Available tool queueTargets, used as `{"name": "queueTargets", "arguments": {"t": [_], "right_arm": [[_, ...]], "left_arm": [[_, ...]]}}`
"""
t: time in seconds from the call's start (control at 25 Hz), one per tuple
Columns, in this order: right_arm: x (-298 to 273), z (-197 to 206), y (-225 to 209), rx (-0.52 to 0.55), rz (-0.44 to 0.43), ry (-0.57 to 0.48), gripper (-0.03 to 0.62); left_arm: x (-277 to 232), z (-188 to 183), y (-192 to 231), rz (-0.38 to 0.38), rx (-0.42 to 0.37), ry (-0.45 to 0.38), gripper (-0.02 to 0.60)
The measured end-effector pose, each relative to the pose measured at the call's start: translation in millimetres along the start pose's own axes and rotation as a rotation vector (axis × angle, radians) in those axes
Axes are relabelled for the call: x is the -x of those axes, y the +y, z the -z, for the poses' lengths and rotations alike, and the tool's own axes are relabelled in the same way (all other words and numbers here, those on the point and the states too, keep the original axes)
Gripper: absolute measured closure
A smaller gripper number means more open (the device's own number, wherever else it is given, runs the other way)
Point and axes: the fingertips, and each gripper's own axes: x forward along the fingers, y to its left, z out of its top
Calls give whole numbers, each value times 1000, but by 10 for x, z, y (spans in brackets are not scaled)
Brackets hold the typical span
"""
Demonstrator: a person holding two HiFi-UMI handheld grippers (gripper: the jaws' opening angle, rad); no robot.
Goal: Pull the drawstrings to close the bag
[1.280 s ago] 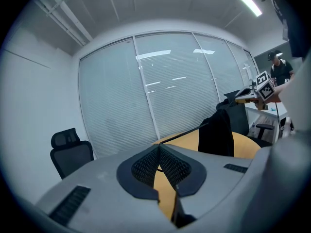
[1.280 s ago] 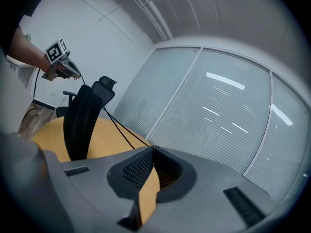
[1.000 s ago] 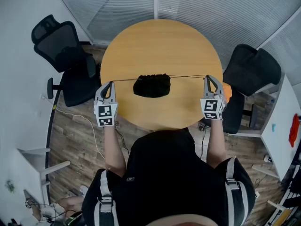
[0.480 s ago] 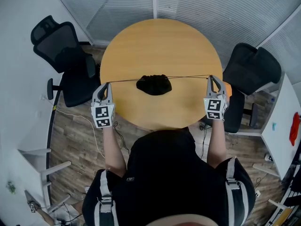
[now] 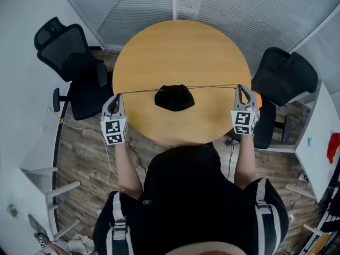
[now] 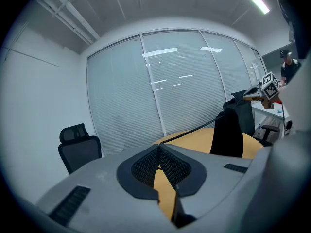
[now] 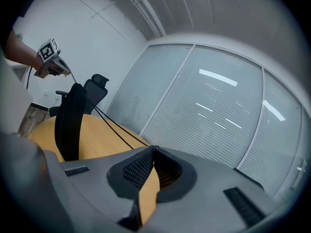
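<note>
A small black drawstring bag (image 5: 174,98) hangs bunched up over the round wooden table (image 5: 180,47). Its thin black drawstrings (image 5: 143,91) stretch taut to both sides. My left gripper (image 5: 115,96) is shut on the left string end off the table's left edge. My right gripper (image 5: 241,87) is shut on the right end by the table's right edge. In the left gripper view the tips (image 6: 158,145) meet on the string, which leads to the bag (image 6: 228,132). In the right gripper view two strings (image 7: 112,125) run from the shut tips (image 7: 152,147) to the bag (image 7: 70,118).
One black office chair (image 5: 74,62) stands left of the table and another (image 5: 281,84) stands right of it, close behind my right gripper. Frosted glass walls (image 5: 212,4) close the back. A white table (image 5: 319,147) is at the far right.
Both grippers have moved a little outward, the left one more. The bag has drawn into a smaller, tighter bunch.
</note>
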Motion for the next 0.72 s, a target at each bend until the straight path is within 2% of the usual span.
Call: {"name": "queueTargets", "arguments": {"t": [0.72], "right_arm": [[26,37,-28,57,46,11,536]], "left_arm": [[-19,31,36,7,8,5,566]]}}
